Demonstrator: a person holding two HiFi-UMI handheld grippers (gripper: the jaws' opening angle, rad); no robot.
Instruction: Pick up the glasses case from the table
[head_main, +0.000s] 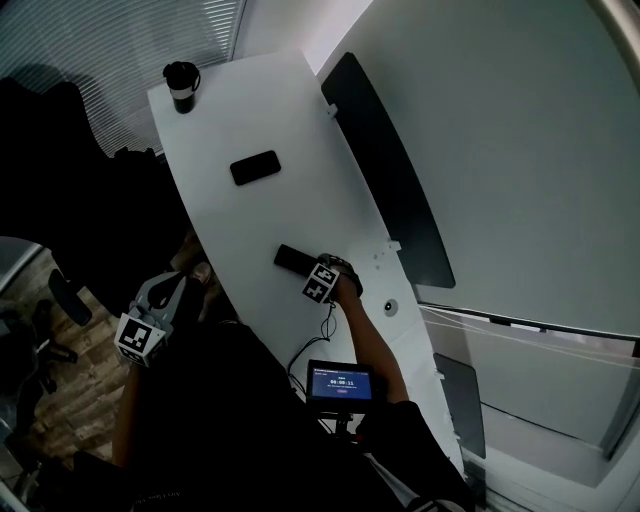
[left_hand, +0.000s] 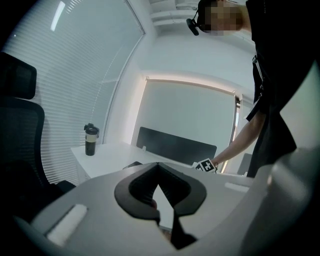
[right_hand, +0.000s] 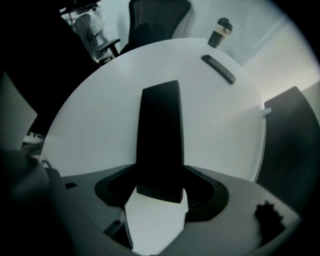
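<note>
My right gripper (right_hand: 156, 215) points down, jaws apart astride one end of the long black glasses case (right_hand: 160, 135) on the white tabletop (right_hand: 100, 115). My left gripper (left_hand: 162, 200) is closed, empty.

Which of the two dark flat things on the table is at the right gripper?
The nearer one, lying right at the right gripper's jaws; the other lies farther up the table, towards the cup.

Wears a dark short-sleeved top (head_main: 230, 420). Shows grey-bodied left gripper (head_main: 178, 288) and right gripper (head_main: 303, 268), each with a black-and-white marker cube; trails a thin black cable (head_main: 324, 325).
</note>
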